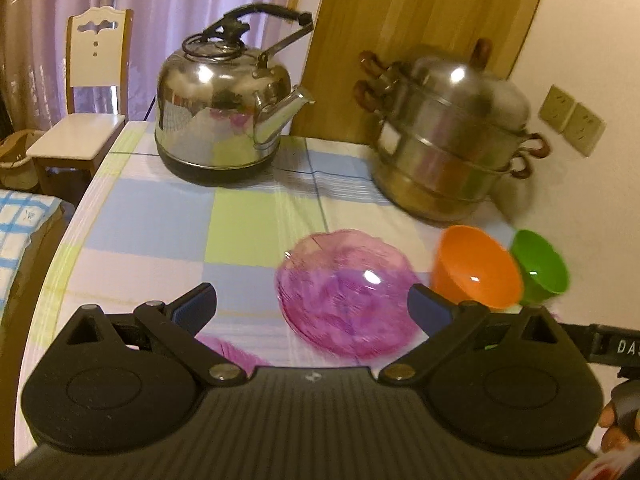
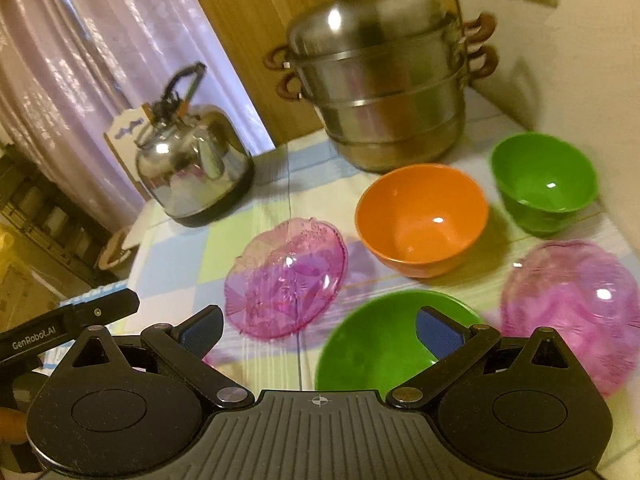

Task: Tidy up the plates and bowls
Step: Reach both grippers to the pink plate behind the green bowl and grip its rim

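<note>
1. Two hand-held grippers hover over a counter [image 2: 180, 256] covered with a checked pastel cloth. Nothing is stacked yet, so the sorting appears to be at its start.

2. In the right wrist view, the right gripper [image 2: 320, 330] fills the bottom of the frame with its jaws wide apart and empty. Directly between and beneath them sits a large green bowl [image 2: 372, 344], blurred.

3. Above it, centre right of the frame, stands an orange bowl [image 2: 422, 220]. A smaller green bowl [image 2: 546, 186] sits at upper right, just beside the orange one but apart from it.

4. A pink glass plate [image 2: 286, 276] lies left of centre. A second pink plate [image 2: 572, 312] lies at the right edge.

5. In the left wrist view, the left gripper [image 1: 312, 306] spans the bottom of the frame, jaws spread and holding nothing. The pink glass plate [image 1: 348, 294] lies just ahead of it, between the fingers. The orange bowl [image 1: 476, 266] and small green bowl [image 1: 540, 266] sit at right.

6. A steel kettle [image 1: 224, 112] stands at upper centre and a tiered steamer pot [image 1: 452, 140] at upper right, both behind the dishes.

7. Judgement: this is the approach step. The right gripper seems aimed at the large green bowl, and next needs to come down over its rim and close. The left seems lined up on the plate.
</note>
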{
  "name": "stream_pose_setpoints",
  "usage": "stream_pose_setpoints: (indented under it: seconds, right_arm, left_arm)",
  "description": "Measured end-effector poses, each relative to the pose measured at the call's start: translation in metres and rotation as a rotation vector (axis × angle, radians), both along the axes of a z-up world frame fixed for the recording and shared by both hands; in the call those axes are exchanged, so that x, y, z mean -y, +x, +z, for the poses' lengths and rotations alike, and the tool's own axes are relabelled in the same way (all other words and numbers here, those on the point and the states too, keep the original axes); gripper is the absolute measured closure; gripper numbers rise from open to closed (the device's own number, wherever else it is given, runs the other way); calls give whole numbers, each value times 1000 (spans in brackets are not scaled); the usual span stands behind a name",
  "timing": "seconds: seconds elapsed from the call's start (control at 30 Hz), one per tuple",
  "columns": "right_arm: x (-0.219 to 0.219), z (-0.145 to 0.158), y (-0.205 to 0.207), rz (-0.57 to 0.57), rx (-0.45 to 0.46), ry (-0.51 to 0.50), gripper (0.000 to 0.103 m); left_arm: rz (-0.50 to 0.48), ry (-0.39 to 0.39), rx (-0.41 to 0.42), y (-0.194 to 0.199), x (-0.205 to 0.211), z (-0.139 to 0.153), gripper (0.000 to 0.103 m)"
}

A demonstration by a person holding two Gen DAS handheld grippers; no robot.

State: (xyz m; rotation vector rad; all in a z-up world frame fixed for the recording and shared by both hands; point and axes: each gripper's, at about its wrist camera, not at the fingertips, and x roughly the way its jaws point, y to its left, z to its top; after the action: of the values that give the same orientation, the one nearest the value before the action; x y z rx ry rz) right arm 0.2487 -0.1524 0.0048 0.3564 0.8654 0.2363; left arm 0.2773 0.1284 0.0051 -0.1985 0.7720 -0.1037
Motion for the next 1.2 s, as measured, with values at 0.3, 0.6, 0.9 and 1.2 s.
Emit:
stream_pose_setpoints:
  seconds: [0.3,0.6,0.9,1.2]
  right_arm:
    - [-29,-57,66,-37,-86,-11,13]
    - [-44,-79,99,-41,-119,-97,22]
    - [-55,-104,116,-39,-185,-114,40]
    - [-61,-114,123,-30,-208,-148,53]
  left_arm:
    - [24,-37,-35,74,-19,-46,9]
    - [-18,-63,-144,110,-21,-96,32]
    - [-56,-70,-180,123,-13,-121,56]
    - [-58,-61,-184,126,-7,-124,81]
